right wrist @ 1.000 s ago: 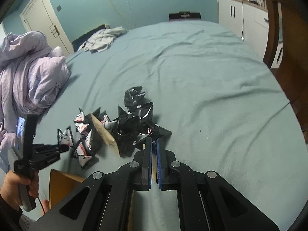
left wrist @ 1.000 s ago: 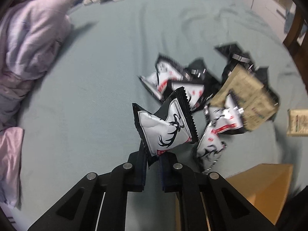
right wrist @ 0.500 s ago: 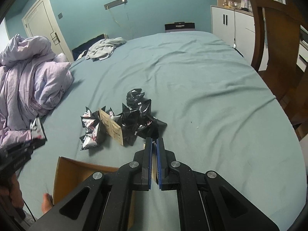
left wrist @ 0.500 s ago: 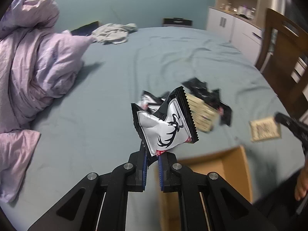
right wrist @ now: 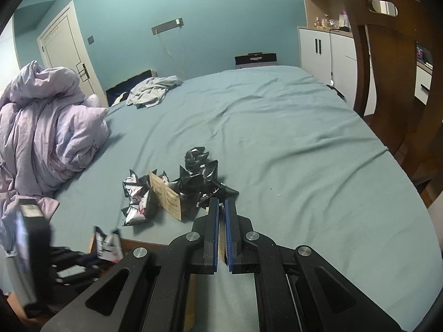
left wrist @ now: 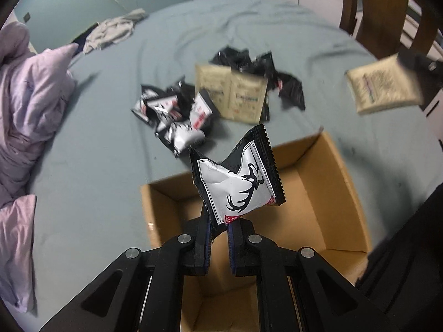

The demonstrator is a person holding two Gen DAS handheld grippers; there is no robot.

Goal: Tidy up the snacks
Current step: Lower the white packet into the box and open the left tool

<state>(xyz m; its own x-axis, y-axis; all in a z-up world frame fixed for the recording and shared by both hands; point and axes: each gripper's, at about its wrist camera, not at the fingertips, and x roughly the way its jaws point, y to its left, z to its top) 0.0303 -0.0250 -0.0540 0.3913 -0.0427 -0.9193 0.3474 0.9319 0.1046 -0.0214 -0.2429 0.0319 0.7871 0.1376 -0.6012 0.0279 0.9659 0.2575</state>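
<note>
Fingers (left wrist: 206, 228) pinch snack packet (left wrist: 238, 191) — above box (left wrist: 336, 182).

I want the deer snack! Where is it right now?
In the left wrist view the deer snack packet is pinched in the left gripper, hanging over the open cardboard box, near the snack pile.

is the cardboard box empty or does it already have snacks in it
Looks empty as far as visible: the cardboard box shows bare floor and walls. The left gripper and its snack packet hide part of the inside.

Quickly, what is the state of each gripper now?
Left gripper: closed on black-and-white foil snack packet.
Right gripper: closed on flat beige paper packet.
</note>
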